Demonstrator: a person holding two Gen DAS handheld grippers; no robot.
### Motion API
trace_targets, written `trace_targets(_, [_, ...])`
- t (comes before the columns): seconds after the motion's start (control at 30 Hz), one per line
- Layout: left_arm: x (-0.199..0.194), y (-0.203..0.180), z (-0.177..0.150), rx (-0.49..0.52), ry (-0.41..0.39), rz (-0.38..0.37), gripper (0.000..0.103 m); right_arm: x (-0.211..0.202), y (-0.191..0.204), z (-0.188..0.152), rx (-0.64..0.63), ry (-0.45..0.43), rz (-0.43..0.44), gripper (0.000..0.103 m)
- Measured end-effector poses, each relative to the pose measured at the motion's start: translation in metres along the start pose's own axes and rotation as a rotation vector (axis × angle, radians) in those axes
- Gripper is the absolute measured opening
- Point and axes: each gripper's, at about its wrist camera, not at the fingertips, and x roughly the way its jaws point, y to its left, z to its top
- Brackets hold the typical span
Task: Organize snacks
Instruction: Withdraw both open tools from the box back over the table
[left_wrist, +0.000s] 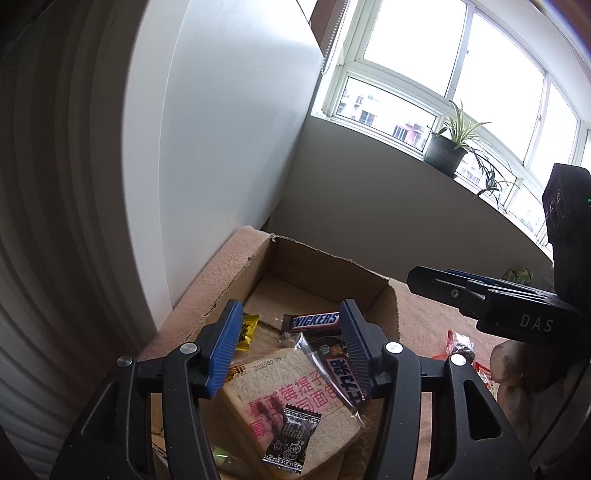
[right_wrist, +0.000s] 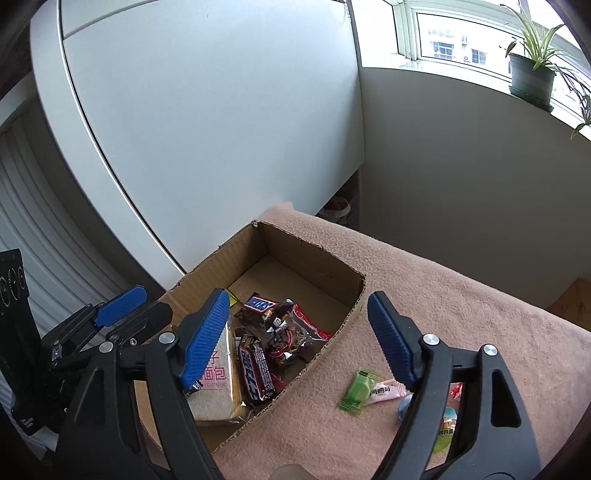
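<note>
While both jaws gape, the snacks (left_wrist: 291, 391) lie below in the box (right_wrist: 314, 254).

One cardboard box (right_wrist: 325, 273), two Snickers bars (right_wrist: 255, 373), one bread pack (left_wrist: 295, 402), two potted plants (left_wrist: 445, 149).

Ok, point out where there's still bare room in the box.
The far half of the cardboard box floor is bare, beyond the Snickers bar. The near half is crowded: bread pack, chocolate bars and a red snack bag.

Open cardboard box (right_wrist: 314, 254) holding bread pack (left_wrist: 291, 402), Snickers bars (left_wrist: 316, 320); green sachet (right_wrist: 359, 392) outside
</note>
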Motion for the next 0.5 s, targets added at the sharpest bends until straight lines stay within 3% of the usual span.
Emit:
trace_targets(0.33, [0.002, -0.043, -0.007, 0.069, 0.012, -0.066, 0.054, -0.047, -0.059, -0.028, 0.050, 0.010, -0.092, 0.080])
trace_targets(0.4, [0.002, -0.052, -0.009, 0.079, 0.014, -0.081, 0.054, -0.059, -0.075, -0.039, 0.069, 0.008, -0.120, 0.089])
trace_targets(0.5, [0.003, -0.067, -0.013, 0.098, 0.019, -0.097, 0.054, -0.075, -0.100, -0.055, 0.107, 0.007, -0.152, 0.090])
